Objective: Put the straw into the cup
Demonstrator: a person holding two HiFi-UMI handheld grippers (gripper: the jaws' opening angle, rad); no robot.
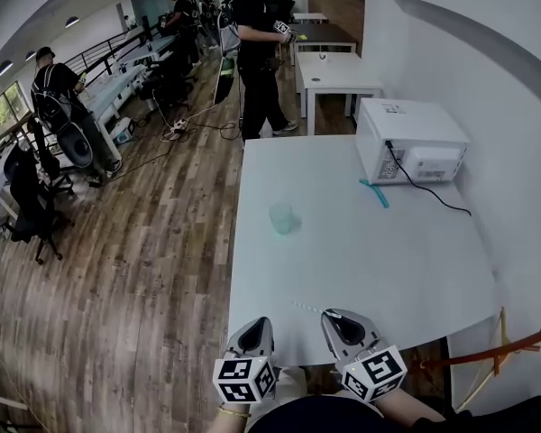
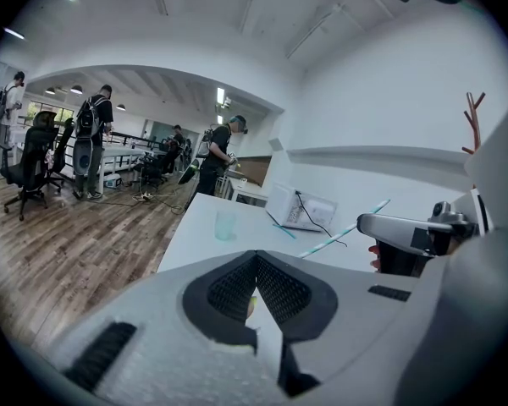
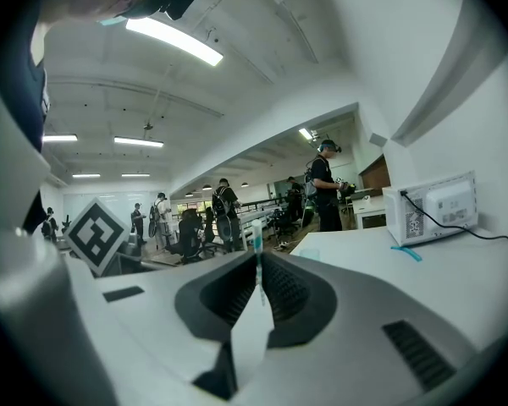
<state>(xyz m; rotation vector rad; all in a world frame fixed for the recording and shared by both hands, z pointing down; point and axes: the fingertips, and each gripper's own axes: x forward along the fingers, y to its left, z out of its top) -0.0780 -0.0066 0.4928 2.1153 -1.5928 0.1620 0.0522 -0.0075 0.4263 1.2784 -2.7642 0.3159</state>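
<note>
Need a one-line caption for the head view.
Right gripper holding a striped straw over the white table's near edge, left gripper beside it shut, translucent cup standing mid-table.

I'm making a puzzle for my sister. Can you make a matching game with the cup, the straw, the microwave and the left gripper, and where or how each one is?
Things:
1. cup
2. straw
3. microwave
4. left gripper

Place or state:
A. pinched in the right gripper's jaws
B. jaws closed together
C. at the far end of the table, by the wall
D. standing alone mid-table

Pairs: 1-D, 2-A, 3-C, 4-B.
</note>
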